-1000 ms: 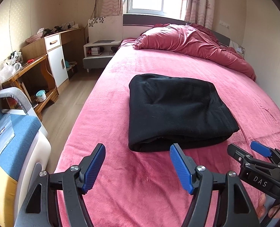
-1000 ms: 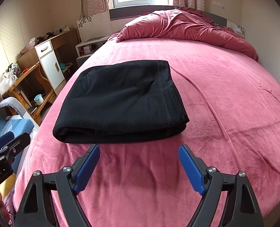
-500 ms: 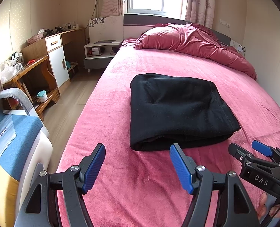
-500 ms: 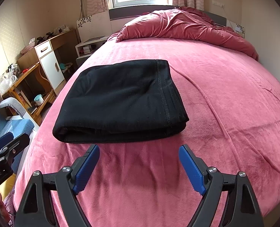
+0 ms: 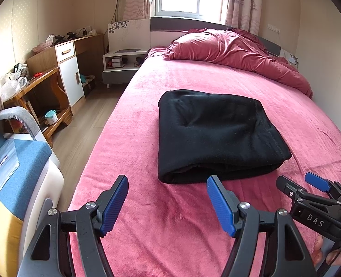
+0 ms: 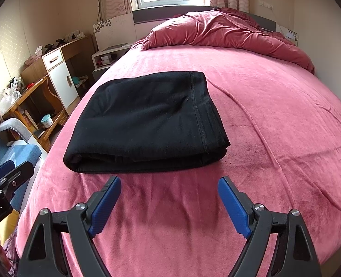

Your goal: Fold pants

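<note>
The black pants (image 5: 216,133) lie folded into a thick rectangle on the pink bed (image 5: 147,207); they also show in the right wrist view (image 6: 147,122). My left gripper (image 5: 168,204) is open and empty, a little short of the fold's near left corner. My right gripper (image 6: 169,204) is open and empty, just short of the fold's near edge. The right gripper also shows at the lower right of the left wrist view (image 5: 308,191), and the left gripper shows at the left edge of the right wrist view (image 6: 6,175).
A crumpled pink duvet (image 5: 228,48) lies at the head of the bed. A white nightstand (image 5: 122,62), a wooden desk with a white cabinet (image 5: 62,69) and a blue chair (image 5: 13,161) stand to the left. A wall runs along the right.
Both grippers have drawn back slightly from the pants and stay open. The pants have not moved.
</note>
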The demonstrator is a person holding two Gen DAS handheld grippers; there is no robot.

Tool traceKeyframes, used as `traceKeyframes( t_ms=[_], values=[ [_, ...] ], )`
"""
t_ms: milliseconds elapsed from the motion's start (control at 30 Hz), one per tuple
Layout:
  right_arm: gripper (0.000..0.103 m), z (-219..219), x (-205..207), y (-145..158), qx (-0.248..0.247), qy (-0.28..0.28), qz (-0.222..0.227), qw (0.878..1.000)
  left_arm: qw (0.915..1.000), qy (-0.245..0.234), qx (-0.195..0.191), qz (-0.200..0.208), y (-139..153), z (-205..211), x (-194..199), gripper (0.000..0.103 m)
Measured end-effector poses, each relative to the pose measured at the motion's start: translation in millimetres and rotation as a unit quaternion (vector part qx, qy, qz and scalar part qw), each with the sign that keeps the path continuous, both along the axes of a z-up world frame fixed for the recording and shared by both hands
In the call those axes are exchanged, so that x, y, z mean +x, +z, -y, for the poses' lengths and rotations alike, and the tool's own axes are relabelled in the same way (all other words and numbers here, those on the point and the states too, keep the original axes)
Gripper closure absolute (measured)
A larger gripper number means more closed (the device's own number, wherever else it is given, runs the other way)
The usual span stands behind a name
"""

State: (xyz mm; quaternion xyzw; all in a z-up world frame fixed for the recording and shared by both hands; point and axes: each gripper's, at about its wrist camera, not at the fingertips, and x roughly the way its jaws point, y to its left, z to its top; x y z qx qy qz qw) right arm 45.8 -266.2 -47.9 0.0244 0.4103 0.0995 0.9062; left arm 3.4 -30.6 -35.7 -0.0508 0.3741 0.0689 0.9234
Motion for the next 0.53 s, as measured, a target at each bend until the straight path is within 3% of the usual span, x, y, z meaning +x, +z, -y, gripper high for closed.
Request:
traceKeyframes(
  t_ms=[533],
  values=[
    [0.016,2.1,1.9,-10.4,0.001,0.000,-0.011,1.000,0.9999,-0.009,-0.005,-0.006,-6.0,-0.1,1.9,0.031]
  ],
)
